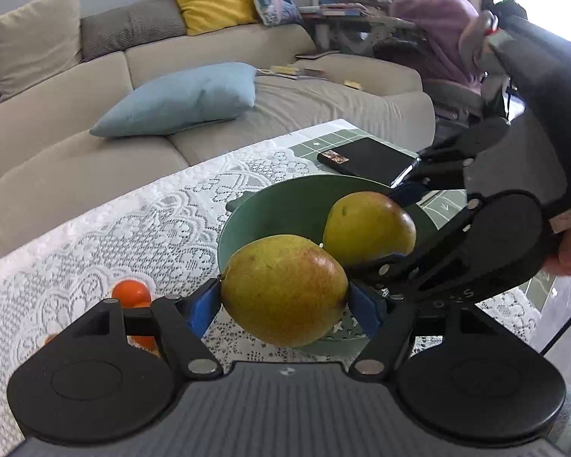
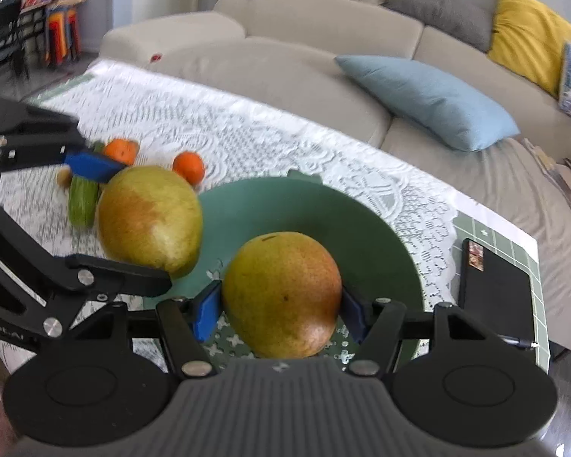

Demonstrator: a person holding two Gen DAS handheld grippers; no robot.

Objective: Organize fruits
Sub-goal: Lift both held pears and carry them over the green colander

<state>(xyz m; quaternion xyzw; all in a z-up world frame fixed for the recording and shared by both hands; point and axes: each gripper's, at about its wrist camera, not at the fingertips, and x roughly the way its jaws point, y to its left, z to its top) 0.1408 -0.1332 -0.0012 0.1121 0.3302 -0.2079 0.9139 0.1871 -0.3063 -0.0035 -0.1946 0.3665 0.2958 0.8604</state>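
Left gripper (image 1: 284, 297): blue fingers (image 1: 201, 310) spread wide and pressed on both ends of a yellow-green mango (image 1: 283, 289), red-blushed on top, held clear of the tabletop (image 1: 114, 236) at the near rim of the green bowl (image 1: 281, 202). Right gripper (image 2: 281, 310): fingers (image 2: 207, 314) at a middling spread, clamped on a second mango (image 2: 283, 293), held over the bowl's interior. In the right wrist view the left-hand mango hangs just beside the bowl's left rim. On the lace cloth behind it lie two oranges (image 2: 188, 167), apart from each other, and a green fruit (image 2: 82, 202) partly hidden by the left gripper. A black notebook (image 1: 369, 160) lies beyond the bowl. Beige sofa (image 1: 76, 114) with a blue cushion (image 1: 182, 99) behind.
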